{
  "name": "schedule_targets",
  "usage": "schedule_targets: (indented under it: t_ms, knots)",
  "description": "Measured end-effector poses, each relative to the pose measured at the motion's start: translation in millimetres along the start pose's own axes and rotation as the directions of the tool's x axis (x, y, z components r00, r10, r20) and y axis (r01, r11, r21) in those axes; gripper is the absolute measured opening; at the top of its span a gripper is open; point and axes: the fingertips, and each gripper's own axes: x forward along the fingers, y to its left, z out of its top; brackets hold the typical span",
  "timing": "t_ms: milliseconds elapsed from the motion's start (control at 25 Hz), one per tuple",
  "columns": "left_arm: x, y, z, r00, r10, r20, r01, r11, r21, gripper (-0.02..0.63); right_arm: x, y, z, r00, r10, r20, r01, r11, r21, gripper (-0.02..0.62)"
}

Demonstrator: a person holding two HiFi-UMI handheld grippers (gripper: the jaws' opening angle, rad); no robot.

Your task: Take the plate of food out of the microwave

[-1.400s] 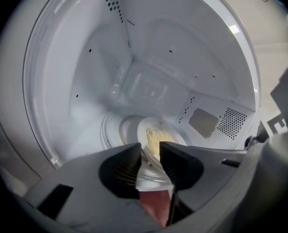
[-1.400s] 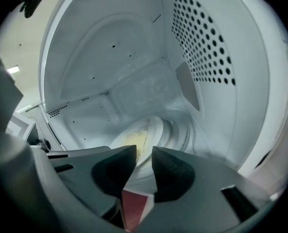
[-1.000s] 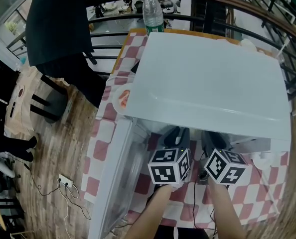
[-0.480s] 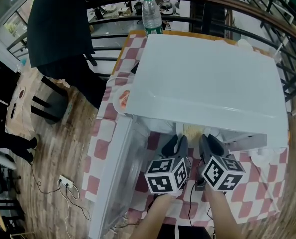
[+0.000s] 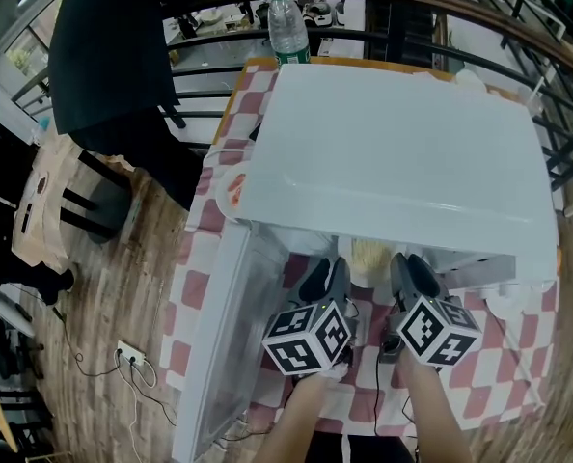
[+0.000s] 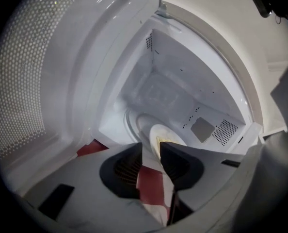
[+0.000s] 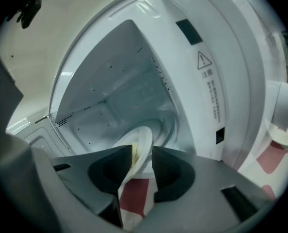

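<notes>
I seat the rim of the plate [image 6: 167, 134], at the microwave's [image 5: 393, 152] front floor edge, between both just-opened jaws, with the right gripper [image 7: 143, 149] loosely astride it and the left gripper [image 6: 151, 144] wide and empty, before clamping evenly.

Dim, soft daylight; heavy fisheye edge distortion

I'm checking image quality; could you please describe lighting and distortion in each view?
Head view: fisheye bends the railing; the microwave top is evenly bright. Left gripper view: dark vignetted corners, softly lit cavity, plate readable. Right gripper view: same vignette, dark unlit foreground.
</notes>
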Motion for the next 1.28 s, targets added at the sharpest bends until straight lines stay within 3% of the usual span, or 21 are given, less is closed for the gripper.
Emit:
schedule_targets:
  t_ms: [240, 360, 680, 1040, 1080, 1280]
  knots:
    - [12, 3, 3, 1.000, 0.000, -0.028, 0.000, 1.000, 0.005, 0.128, 11, -1, -5, 0.999, 0.011, -0.043, -0.010, 1.000, 0.025, 0.149]
    - [18, 0, 6, 0.999, -0.010, -0.039, 0.010, 1.000, 0.011, 0.127, 13, 0, -7, 0.998, 0.023, -0.054, -0.020, 0.999, 0.047, 0.110]
    - [29, 0, 7, 0.998, -0.023, -0.064, 0.023, 1.000, -0.002, 0.109, 20, 0, -12, 0.995, 0.043, -0.094, -0.036, 0.996, 0.078, 0.092]
    - [28, -4, 4, 0.997, -0.035, -0.066, 0.036, 0.999, 0.010, 0.106, 20, 1, -13, 0.993, -0.001, -0.119, 0.002, 1.000, 0.005, 0.083]
    - [29, -5, 3, 0.997, -0.037, -0.068, 0.038, 0.999, 0.009, 0.079, 20, 2, -14, 0.993, 0.000, -0.120, 0.001, 1.000, 0.009, 0.083]
    - [26, -6, 1, 0.997, -0.040, -0.063, 0.039, 0.999, -0.008, 0.077, 19, 3, -16, 0.992, 0.018, -0.127, -0.012, 0.999, 0.051, 0.074]
